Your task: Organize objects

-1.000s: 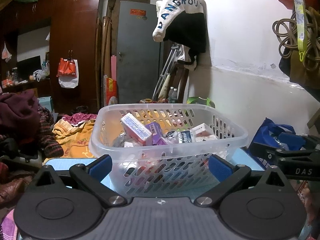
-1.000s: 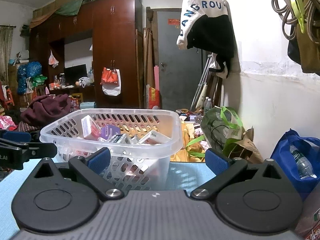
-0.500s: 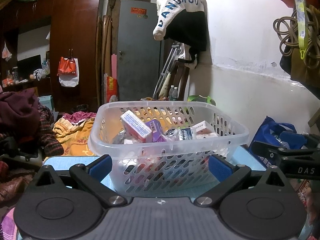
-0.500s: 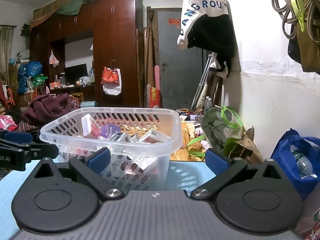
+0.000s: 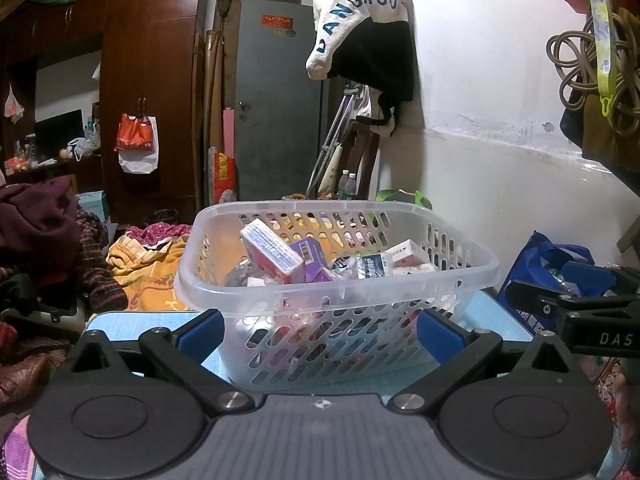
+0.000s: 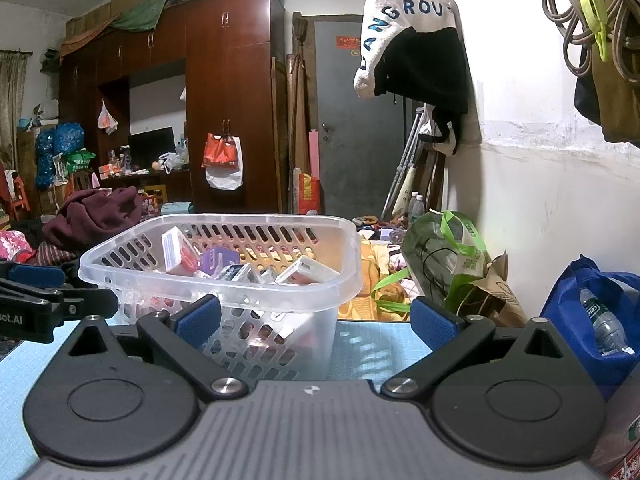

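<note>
A clear slotted plastic basket [image 5: 336, 300] [image 6: 224, 280] stands on a light blue mat [image 5: 136, 320] [image 6: 360, 344]. It holds several small boxes and packets, among them a pink and white box [image 5: 270, 250] [image 6: 178, 250] and a purple box [image 5: 310, 256] [image 6: 218, 260]. My left gripper [image 5: 320, 334] is open just in front of the basket, nothing between its blue pads. My right gripper [image 6: 314, 320] is open too, facing the basket's right corner, and empty. Each gripper shows at the edge of the other's view.
A blue bag [image 6: 592, 312] with a water bottle and a green bag [image 6: 448, 256] sit to the right by the white wall. Clothes are piled at the left [image 5: 40, 232]. A dark wardrobe [image 6: 228, 100] and a grey door [image 5: 276, 100] stand behind.
The basket appears slightly farther and higher in the left wrist view; both grippers have shifted only a little. Nothing was taken or let go.
</note>
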{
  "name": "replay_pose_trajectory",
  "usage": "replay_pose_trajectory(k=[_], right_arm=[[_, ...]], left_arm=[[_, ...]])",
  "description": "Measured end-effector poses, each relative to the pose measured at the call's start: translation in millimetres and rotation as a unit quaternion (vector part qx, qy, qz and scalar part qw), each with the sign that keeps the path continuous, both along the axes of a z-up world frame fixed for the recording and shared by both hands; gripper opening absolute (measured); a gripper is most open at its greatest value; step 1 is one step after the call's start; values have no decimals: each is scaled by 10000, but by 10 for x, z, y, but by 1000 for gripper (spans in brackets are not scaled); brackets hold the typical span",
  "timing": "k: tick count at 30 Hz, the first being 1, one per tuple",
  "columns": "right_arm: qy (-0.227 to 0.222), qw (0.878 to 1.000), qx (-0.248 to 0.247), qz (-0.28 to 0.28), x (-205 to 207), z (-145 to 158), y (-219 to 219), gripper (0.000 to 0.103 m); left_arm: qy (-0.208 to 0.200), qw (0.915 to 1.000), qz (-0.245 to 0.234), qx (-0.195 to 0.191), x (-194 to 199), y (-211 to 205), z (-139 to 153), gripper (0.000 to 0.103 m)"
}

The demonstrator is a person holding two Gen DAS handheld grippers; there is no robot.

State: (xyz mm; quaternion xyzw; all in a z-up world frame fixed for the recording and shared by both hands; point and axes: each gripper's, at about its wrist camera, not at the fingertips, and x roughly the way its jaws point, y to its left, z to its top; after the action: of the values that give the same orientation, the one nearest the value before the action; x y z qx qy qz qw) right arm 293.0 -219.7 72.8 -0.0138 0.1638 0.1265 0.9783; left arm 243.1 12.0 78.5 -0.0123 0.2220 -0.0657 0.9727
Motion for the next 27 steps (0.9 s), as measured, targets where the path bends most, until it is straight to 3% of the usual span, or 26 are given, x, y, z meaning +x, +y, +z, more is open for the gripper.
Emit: replay_pose_trajectory(k=[27], right_arm=[[29,10000,-8,38,5,-16,-16,103]], left_arm=[[-28,10000,38,64,3,-91,-26,103]])
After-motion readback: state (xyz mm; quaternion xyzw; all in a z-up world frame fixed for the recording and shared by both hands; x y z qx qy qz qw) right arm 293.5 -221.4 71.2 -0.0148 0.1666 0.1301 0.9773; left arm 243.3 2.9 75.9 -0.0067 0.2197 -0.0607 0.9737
